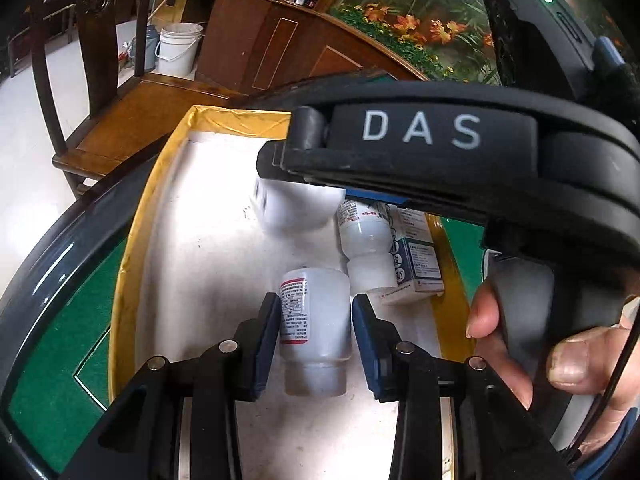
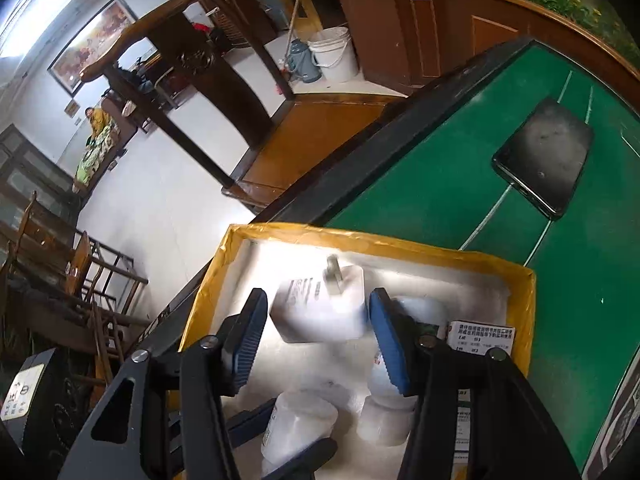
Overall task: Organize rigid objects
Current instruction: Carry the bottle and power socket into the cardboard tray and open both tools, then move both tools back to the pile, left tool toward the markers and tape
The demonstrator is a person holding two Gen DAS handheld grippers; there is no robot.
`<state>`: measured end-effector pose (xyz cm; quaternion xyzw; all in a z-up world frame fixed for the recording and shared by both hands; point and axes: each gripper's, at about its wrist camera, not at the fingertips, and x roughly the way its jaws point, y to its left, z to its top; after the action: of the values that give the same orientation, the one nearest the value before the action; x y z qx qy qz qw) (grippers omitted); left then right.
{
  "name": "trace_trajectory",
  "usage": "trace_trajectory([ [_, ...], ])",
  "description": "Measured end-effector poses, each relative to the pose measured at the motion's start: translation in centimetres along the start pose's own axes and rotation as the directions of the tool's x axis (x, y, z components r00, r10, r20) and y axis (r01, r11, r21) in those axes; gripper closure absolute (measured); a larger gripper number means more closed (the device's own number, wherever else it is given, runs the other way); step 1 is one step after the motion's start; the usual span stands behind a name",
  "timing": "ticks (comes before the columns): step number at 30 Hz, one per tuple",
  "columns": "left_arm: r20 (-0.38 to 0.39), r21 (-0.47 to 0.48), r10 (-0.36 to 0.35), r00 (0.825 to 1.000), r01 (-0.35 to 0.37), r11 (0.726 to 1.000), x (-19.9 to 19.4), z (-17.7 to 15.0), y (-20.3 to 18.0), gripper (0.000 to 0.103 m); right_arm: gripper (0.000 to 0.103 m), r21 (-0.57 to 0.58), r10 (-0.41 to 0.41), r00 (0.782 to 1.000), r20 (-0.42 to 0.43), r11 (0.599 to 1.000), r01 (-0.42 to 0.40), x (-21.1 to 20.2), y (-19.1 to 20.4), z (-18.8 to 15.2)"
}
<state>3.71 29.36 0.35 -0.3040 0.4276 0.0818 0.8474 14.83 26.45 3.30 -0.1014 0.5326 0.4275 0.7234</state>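
Observation:
A white foam box with yellow-taped rim sits on the green table. In the left wrist view my left gripper is open, its pads either side of a white pill bottle lying in the box, a small gap on each side. A second white bottle and a small carton lie beyond. In the right wrist view my right gripper is open above a white plug adapter, which looks free between the pads. The right gripper body crosses the left wrist view.
A black phone lies on the green felt to the right of the box. The table's dark raised rim runs behind the box. A wooden chair, a white bucket and a cabinet stand beyond.

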Motion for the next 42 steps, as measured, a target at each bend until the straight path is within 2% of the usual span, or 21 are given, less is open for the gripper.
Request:
trace_trajectory([
  [4, 0.014, 0.013, -0.01, 1.0, 0.009, 1.0, -0.7, 0.1, -0.2, 0.056, 0.049, 0.001, 0.024, 0.999, 0.033, 1.0, -0.024, -1.4, 0.3, -0.4],
  [8, 0.057, 0.031, -0.012, 0.998, 0.011, 0.999, -2.6, -0.5, -0.9, 0.041, 0.049, -0.021, 0.039, 0.996, 0.084, 0.999, -0.037, -3.8, 1.0, -1.7],
  [14, 0.118, 0.064, -0.031, 0.993, 0.024, 0.998, -5.3, -2.5, -2.0, 0.041, 0.044, -0.01, 0.092, 0.977, 0.195, 0.996, -0.092, -9.0, 0.8, -5.6],
  [21, 0.147, 0.168, -0.075, 0.986, 0.05, 0.985, -7.4, -6.5, -5.2, 0.041, 0.04, 0.066, 0.104, 0.945, 0.31, 0.989, -0.131, -15.0, -2.8, -11.6],
  [28, 0.135, 0.323, -0.127, 0.983, 0.078, 0.943, -8.7, -10.8, -9.0, 0.041, 0.04, 0.093, 0.075, 0.934, 0.35, 0.989, -0.114, -19.4, -7.1, -20.0],
  [31, 0.102, 0.375, -0.164, 0.981, 0.115, 0.92, -8.5, -12.5, -10.1, 0.028, 0.04, 0.102, 0.009, 0.92, 0.391, 0.993, -0.054, -21.6, -9.2, -24.5],
  [34, 0.064, 0.43, -0.163, 0.985, 0.12, 0.895, -7.7, -13.7, -11.5, 0.027, 0.04, 0.153, -0.087, 0.893, 0.442, 0.988, 0.021, -23.5, -11.9, -27.6],
  [35, 0.051, 0.447, -0.156, 0.987, 0.117, 0.887, -7.4, -14.0, -12.0, 0.027, 0.04, 0.194, -0.105, 0.88, 0.463, 0.981, 0.015, -24.1, -13.6, -28.5],
  [37, 0.035, 0.472, -0.142, 0.989, 0.109, 0.875, -6.8, -14.4, -13.0, 0.027, 0.039, 0.261, -0.094, 0.87, 0.485, 0.965, -0.041, -24.7, -16.1, -29.6],
  [40, 0.007, 0.508, -0.126, 0.992, 0.105, 0.855, -5.9, -14.9, -14.4, 0.028, 0.039, 0.31, -0.068, 0.868, 0.492, 0.945, -0.102, -24.8, -18.0, -29.9],
  [42, 0.002, 0.547, -0.112, 0.994, 0.093, 0.832, -5.4, -15.5, -15.3, 0.027, 0.039, 0.319, -0.052, 0.868, 0.494, 0.939, -0.126, -24.7, -18.5, -30.0],
])
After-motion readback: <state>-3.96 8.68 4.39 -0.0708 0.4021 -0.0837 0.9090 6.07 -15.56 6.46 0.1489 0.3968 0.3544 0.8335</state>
